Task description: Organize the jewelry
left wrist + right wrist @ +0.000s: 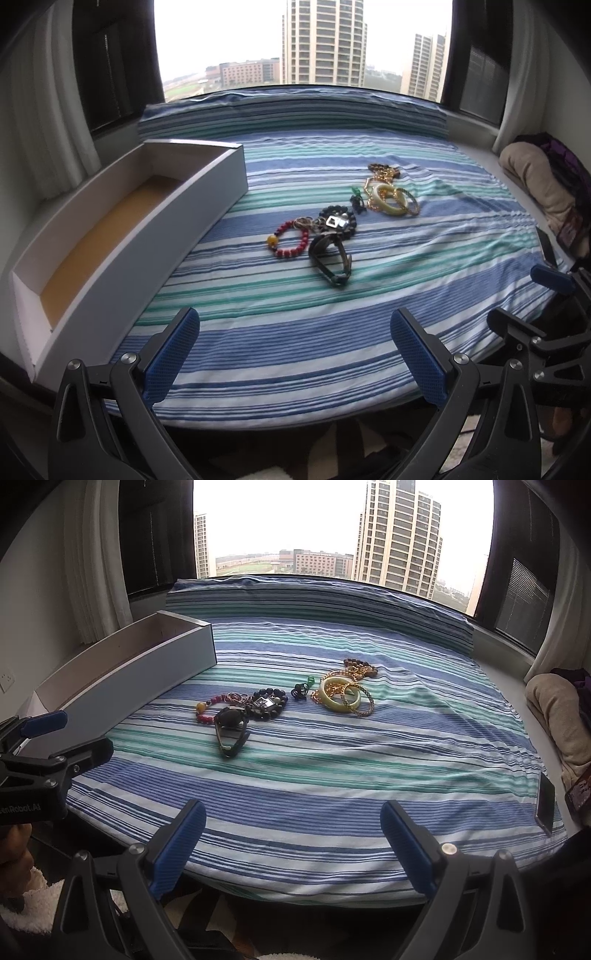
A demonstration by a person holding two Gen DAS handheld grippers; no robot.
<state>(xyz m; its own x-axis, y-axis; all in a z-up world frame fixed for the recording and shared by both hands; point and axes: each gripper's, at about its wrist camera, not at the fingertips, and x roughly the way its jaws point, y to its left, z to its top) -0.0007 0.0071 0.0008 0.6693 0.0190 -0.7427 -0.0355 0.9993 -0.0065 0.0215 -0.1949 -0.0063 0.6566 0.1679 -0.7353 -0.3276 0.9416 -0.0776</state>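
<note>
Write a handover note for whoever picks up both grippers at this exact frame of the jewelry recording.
Left gripper: open, empty, hanging over the near edge of the striped cloth.
Right gripper: open, empty, also at the near edge.
Long white box: left side of the cloth, open-topped, nothing visible inside.
Jewelry: all loose mid-cloth. Red bead bracelet, dark bead bracelet and watch lie nearer; pale bangle with gold chains farther right.
Done: nothing yet.
Left: every piece, presumably into the box.
</note>
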